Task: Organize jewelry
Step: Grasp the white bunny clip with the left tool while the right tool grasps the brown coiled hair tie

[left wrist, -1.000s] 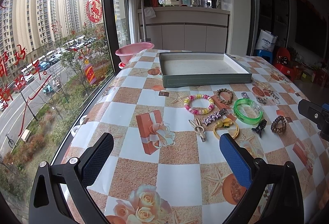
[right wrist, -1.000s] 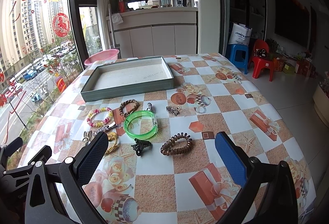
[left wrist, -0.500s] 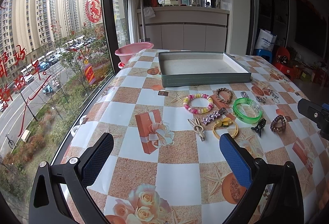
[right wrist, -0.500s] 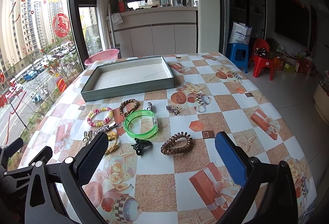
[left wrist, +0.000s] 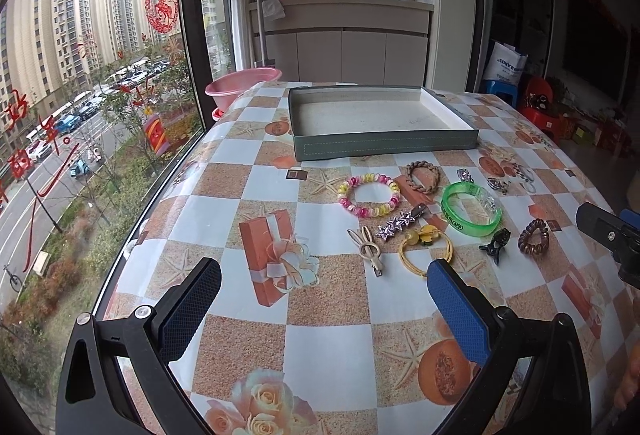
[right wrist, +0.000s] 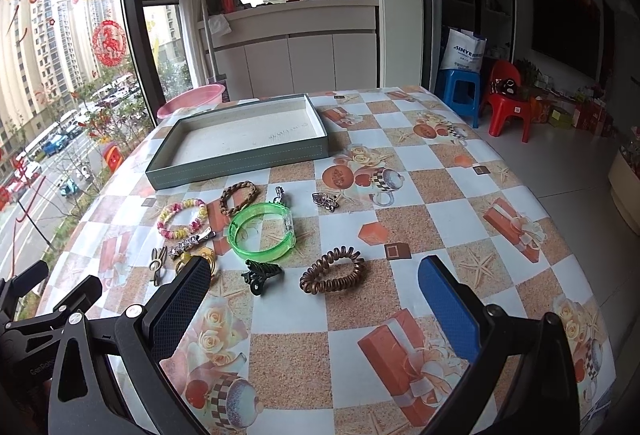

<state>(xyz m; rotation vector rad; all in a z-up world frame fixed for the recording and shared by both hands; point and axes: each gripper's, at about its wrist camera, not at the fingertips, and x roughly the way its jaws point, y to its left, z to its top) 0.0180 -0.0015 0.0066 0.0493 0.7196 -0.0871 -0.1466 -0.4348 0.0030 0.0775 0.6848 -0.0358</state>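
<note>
An empty grey-green tray (left wrist: 384,149) (right wrist: 240,165) stands at the table's far side. Before it lie a pink-yellow bead bracelet (left wrist: 368,195) (right wrist: 180,219), a braided brown ring (left wrist: 423,177) (right wrist: 238,197), a green bangle (left wrist: 470,209) (right wrist: 262,231), a star hair clip (left wrist: 400,221), a gold clip (left wrist: 368,247), a yellow hair tie (left wrist: 426,245), a black claw clip (left wrist: 496,245) (right wrist: 260,273) and a brown coil tie (left wrist: 534,237) (right wrist: 332,271). My left gripper (left wrist: 320,299) is open and empty, short of the clips. My right gripper (right wrist: 312,299) is open and empty, just before the coil tie.
Small silver charms (right wrist: 326,201) lie right of the bangle. A pink basin (left wrist: 242,83) sits past the table's far left corner by the window. A blue stool (right wrist: 460,91) and a red chair (right wrist: 508,99) stand on the floor to the right.
</note>
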